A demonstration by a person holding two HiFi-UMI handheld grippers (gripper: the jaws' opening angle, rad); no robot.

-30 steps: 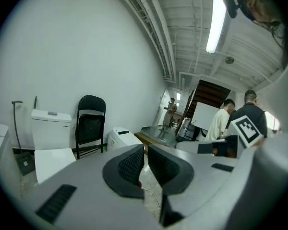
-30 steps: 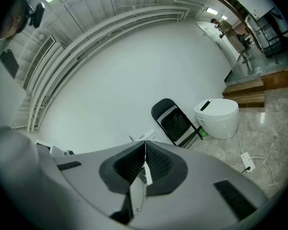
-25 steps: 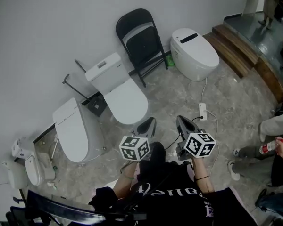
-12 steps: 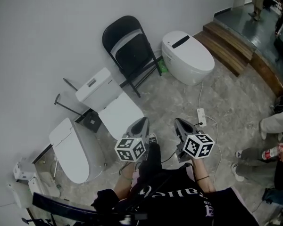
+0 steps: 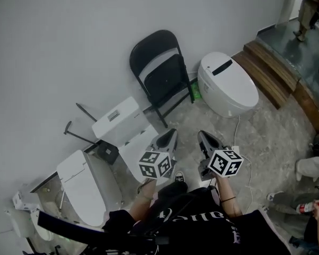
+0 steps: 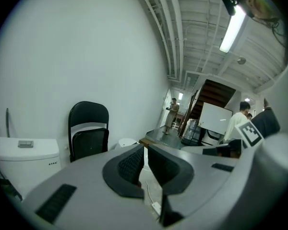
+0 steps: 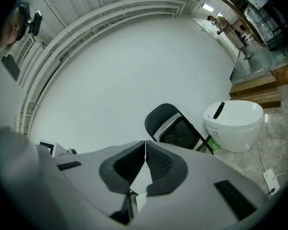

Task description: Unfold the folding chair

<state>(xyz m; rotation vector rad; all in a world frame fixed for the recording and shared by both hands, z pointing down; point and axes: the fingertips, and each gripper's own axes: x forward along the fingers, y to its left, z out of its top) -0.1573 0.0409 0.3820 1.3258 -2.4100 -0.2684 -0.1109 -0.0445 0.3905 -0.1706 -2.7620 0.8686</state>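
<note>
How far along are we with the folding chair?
Done: nothing yet. The folding chair leans folded flat against the wall. In hand: nothing. The left tongs are barely apart and the right tongs shut, both empty and short of the chair. Left: reach it, grip the seat and back, then open it out.
</note>
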